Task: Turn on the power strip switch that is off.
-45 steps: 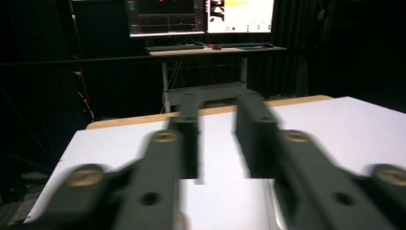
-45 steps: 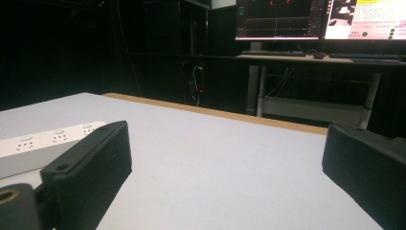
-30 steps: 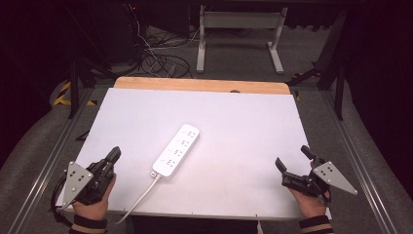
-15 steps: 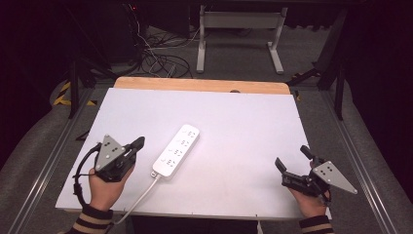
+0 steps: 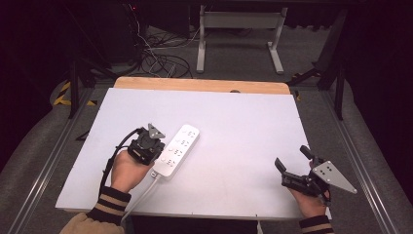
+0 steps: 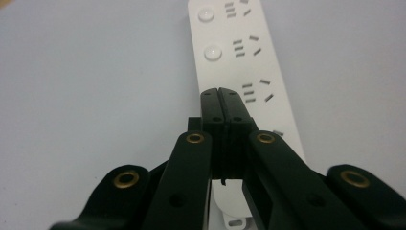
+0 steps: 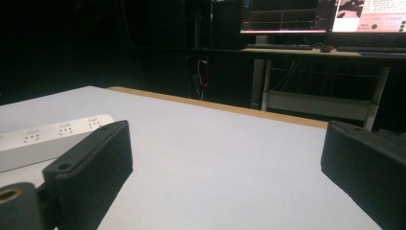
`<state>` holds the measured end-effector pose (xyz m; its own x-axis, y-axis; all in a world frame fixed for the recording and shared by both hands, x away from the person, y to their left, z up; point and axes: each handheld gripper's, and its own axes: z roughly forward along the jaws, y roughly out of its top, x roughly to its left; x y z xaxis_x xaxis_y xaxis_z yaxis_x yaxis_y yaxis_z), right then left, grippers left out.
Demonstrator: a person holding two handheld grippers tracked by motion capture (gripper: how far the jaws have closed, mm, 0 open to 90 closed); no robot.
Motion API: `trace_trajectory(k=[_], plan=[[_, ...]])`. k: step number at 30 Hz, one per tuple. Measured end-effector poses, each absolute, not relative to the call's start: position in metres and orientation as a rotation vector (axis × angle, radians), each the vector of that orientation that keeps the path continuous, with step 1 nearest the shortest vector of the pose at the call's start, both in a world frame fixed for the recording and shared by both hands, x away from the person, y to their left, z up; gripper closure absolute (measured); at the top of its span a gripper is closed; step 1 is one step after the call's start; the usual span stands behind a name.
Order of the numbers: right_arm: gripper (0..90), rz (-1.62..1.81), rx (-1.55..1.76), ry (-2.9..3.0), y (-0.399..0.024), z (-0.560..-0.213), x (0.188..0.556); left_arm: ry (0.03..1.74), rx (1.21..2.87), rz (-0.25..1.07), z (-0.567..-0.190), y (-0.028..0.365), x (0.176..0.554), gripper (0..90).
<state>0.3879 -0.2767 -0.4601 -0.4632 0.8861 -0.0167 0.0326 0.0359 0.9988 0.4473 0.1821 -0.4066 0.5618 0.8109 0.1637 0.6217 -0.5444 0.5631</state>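
A white power strip (image 5: 181,145) lies slanted on the white table (image 5: 243,117), left of the middle, and its cord (image 5: 141,199) runs off the front edge. My left gripper (image 5: 157,152) is shut with nothing between its jaws. It hangs tip-down over the strip's near end. In the left gripper view the closed tips (image 6: 221,94) sit just above the strip (image 6: 237,48), beside a socket. Near the front right corner my right gripper (image 5: 292,159) rests open and holds nothing. Its view looks between its jaws (image 7: 225,143) across the table, with the strip (image 7: 48,136) at the left.
A wooden strip (image 5: 195,84) edges the table's far side. Behind it are tangled floor cables (image 5: 160,58) and a desk frame (image 5: 238,29). Lit monitors (image 7: 330,14) stand on the far desk. Metal rails (image 5: 48,161) run along both sides of the table.
My left hand has travelled right from the table's front left corner to the near end of the power strip, jaws staying shut. The right hand has stayed still.
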Motion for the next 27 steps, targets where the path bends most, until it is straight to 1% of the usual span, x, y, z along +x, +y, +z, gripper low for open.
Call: trace_trajectory(k=[2, 7, 13, 17, 27], plan=[[3.9, 1.509, 0.952, 1.603, -0.276, -0.46, 0.388, 1.177, 2.392, 0.54, -0.412, 0.181, 0.451, 90.0], [3.9, 1.502, 0.95, 1.61, -0.276, -0.461, 0.388, 1.178, 2.429, 0.488, -0.417, 0.177, 0.453, 90.0], [3.9, 1.504, 0.951, 1.616, -0.276, -0.461, 0.388, 1.2, 2.421, 0.414, -0.43, 0.18, 0.457, 90.0], [3.9, 1.501, 0.949, 1.618, -0.276, -0.461, 0.388, 1.201, 2.406, 0.393, -0.434, 0.182, 0.457, 90.0], [4.0, 1.501, 0.948, 1.616, -0.276, -0.461, 0.387, 1.198, 2.401, 0.43, -0.438, 0.18, 0.455, 90.0]])
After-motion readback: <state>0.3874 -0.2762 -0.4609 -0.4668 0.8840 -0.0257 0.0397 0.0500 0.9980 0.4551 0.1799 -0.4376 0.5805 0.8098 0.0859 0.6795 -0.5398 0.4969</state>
